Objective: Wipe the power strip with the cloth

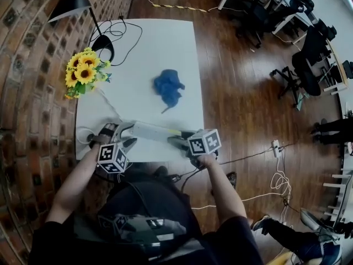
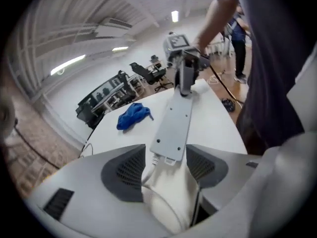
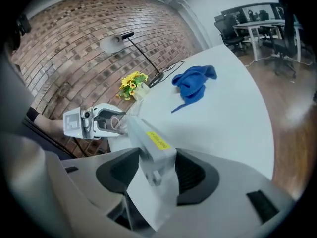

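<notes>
My right tongs (image 3: 156, 170) are clamped on one end of the power strip (image 1: 151, 131), with both pads pressed on its sides. My left tongs (image 2: 168, 165) are spread wide around the other end of the power strip, and I think their pads are not squeezing it. The blue cloth (image 1: 168, 87) lies in a heap past the power strip, well apart from it, and nothing holds it.

To do this well, I think the right tongs should hold tight so the power strip does not tip or slide. Then the left tongs can back off its end, reach past the power strip to the cloth and pinch a thick fold. After that I would rub gently along the long way.

Some things I cannot see. The side with the plug holes is turned away, so I only see a flat back and a yellow sticker. A white lump under the left end of the power strip is hard to make out. I cannot tell if the power strip touches the table (image 1: 160, 43). Far past the power strip stand yellow flowers (image 1: 85, 73) and a lamp (image 1: 74, 1) whose top is cut off
</notes>
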The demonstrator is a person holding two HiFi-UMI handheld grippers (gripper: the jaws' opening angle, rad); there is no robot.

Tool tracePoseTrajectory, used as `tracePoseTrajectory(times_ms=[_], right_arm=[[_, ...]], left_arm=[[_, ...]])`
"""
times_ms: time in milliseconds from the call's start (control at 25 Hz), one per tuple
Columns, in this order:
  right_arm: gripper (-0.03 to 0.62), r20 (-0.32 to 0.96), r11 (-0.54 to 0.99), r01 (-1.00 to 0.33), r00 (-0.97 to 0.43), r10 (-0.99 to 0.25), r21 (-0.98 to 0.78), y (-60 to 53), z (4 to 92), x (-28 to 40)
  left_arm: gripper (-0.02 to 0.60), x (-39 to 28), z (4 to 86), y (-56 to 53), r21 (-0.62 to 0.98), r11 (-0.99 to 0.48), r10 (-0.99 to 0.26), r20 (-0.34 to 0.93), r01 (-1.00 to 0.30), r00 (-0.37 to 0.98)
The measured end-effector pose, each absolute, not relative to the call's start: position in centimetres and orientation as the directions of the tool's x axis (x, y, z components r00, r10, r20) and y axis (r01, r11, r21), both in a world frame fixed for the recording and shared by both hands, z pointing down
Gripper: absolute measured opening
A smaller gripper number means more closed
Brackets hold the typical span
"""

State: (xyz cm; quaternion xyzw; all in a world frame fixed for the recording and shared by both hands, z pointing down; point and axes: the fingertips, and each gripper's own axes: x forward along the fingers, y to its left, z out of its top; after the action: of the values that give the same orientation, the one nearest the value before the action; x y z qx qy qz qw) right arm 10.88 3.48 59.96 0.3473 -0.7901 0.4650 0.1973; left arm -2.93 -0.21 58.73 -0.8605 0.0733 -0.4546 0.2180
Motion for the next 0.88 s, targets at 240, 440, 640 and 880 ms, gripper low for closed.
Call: tracePoseTrajectory(times_ms=[240, 440, 640, 880], right_arm=[[0.244, 0.628, 0.336, -0.79, -0.612, -0.48, -0.513, 3.0, 59.1, 12.4], [0.252, 0.595, 0.443, -0.843, -0.532, -0.602, -0.306, 3.4, 56.2, 13.8], [0.34, 0.742, 0.658, -0.751, -0.472, -0.476, -0.055, 5.9, 57.9, 12.3], [0.38, 0.813, 0.78, -0.609, -0.376, -0.444, 0.144, 4.8, 59.8, 12.1]], left_arm=[[0.282, -1.4, 61.6, -1.0, -0.508, -0.835, -0.343, 0.781, 0.212, 0.521], [0.282, -1.5, 62.4, -0.5, -0.236, -0.964, -0.144, 0.847, 0.12, 0.511], [0.279, -1.2, 61.0, 0.6, 0.135, -0.991, 0.116, 0.842, 0.002, 0.527], [0.273, -1.4, 60.5, 0.7, 0.379, -0.921, 0.266, 0.776, -0.087, 0.572]])
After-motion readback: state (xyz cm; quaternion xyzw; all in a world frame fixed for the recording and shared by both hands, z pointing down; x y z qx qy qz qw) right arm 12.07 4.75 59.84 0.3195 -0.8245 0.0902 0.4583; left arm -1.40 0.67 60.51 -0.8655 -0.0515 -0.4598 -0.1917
